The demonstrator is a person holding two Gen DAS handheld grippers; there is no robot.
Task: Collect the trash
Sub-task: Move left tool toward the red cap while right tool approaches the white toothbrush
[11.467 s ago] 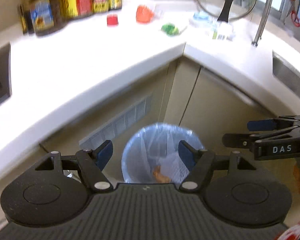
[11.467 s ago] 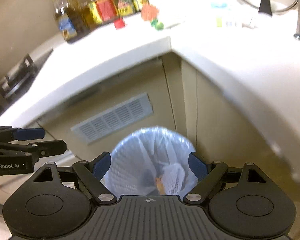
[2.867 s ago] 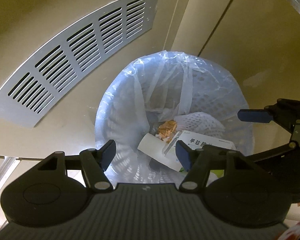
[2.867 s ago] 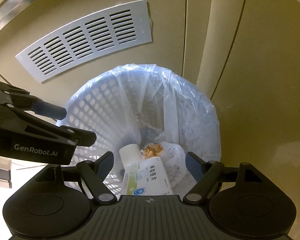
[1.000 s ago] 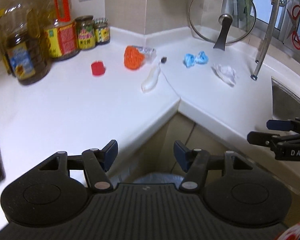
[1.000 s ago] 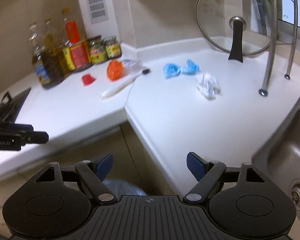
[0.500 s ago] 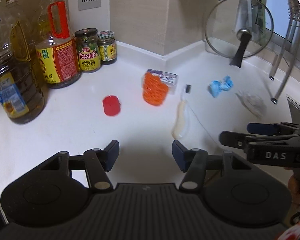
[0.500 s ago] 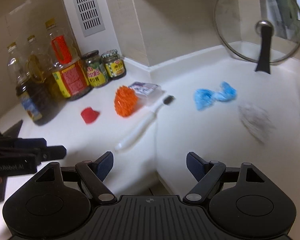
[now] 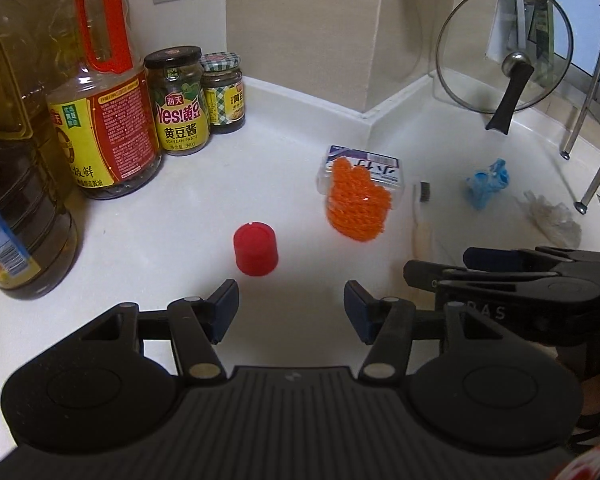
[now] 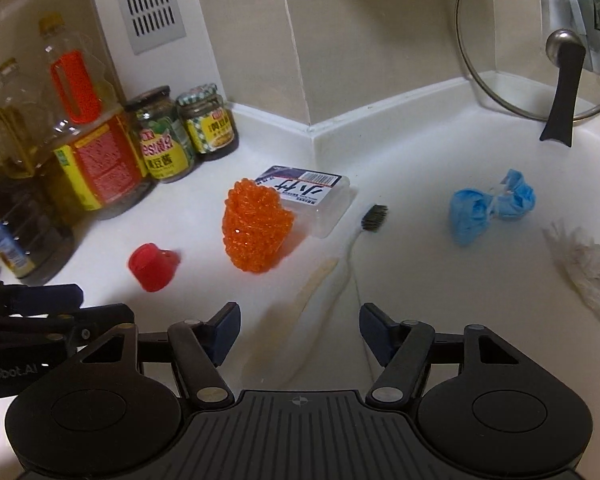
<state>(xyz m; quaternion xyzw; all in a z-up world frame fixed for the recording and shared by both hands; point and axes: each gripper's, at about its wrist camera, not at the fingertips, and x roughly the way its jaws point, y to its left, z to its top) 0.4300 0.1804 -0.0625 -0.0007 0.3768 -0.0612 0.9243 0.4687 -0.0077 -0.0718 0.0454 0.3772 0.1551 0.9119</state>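
1. As seen from the left wrist view, the left claw (image 9: pixel 291 304) is empty, its jaws standing apart with only bare white desk (image 9: pixel 188 216) between them.
   - A red cap (image 9: pixel 256 249) lies just ahead of it at 11 o'clock, untouched.
   - An orange mesh ball (image 9: pixel 358 210) sits at 1 o'clock against a clear plastic box (image 9: pixel 362 170).
   - A toothbrush (image 9: pixel 420 216) lies right of the ball; a blue crumpled wad (image 9: pixel 486 188) and a clear crumpled wrapper (image 9: pixel 554 220) lie at 2 o'clock, near the right edge.
   - The right claw enters low on the right; whether its jaws are apart cannot be told here.
   - Oil bottles (image 9: pixel 104 92) and sauce jars (image 9: pixel 180 100) stand at 10 to 11 o'clock; these look like kitchen stock, not trash.

2. From the right wrist view, the right claw (image 10: pixel 300 330) is narrowing its jaws, yet the pads press on nothing.
   - The toothbrush (image 10: pixel 340 272) handle runs into the gap between them, seemingly below the pads; contact cannot be confirmed.
   - The red cap (image 10: pixel 154 266) is at 10 o'clock, the orange mesh ball (image 10: pixel 258 228) at 11 o'clock, the blue crumpled wad (image 10: pixel 486 210) at 1 o'clock, the clear crumpled wrapper (image 10: pixel 588 264) at 2 o'clock.

3. Assessment: no bin shows in either view. Six loose items remain on the desk and neither claw carries any, so collection is judged well short of complete. The toothbrush and red cap appear nearest to hand.
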